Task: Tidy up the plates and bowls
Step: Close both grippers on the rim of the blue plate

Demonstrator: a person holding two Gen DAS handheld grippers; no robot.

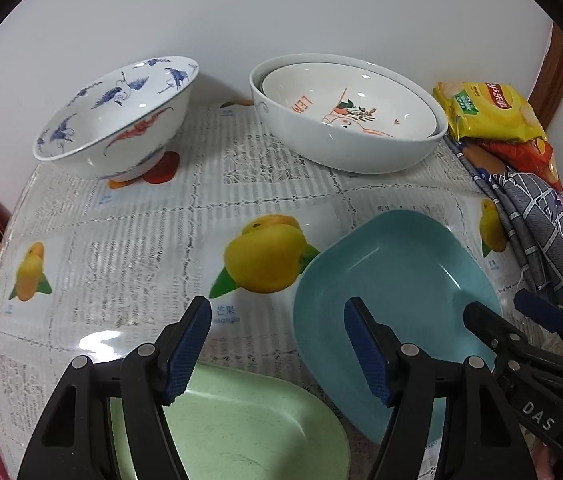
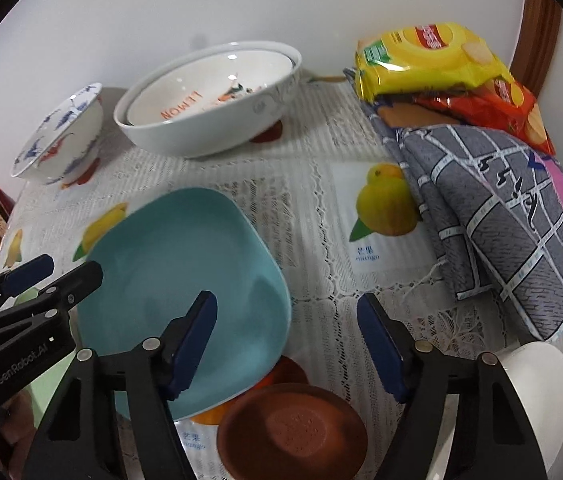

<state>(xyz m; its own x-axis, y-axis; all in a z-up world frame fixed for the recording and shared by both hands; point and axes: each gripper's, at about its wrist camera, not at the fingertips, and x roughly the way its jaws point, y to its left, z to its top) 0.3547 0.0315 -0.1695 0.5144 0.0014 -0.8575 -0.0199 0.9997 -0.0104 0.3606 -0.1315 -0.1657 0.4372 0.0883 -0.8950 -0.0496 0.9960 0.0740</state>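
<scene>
the green plate (image 1: 241,428) lies right under your left gripper (image 1: 277,344), whose jaws are open and hold nothing. your right gripper (image 2: 287,344) has open, empty jaws over the blue plate (image 2: 177,280) and brown bowl (image 2: 293,428) on the tabletop (image 1: 153,216).

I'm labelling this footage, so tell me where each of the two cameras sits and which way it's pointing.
Left wrist: on the left gripper, angled down at the green plate and table; own open fingers show, right gripper at right.
Right wrist: on the right gripper, angled down over the brown dish; own open fingers show, left gripper at left.
Shared: blue plate, nested white bowls, crane bowl.
</scene>
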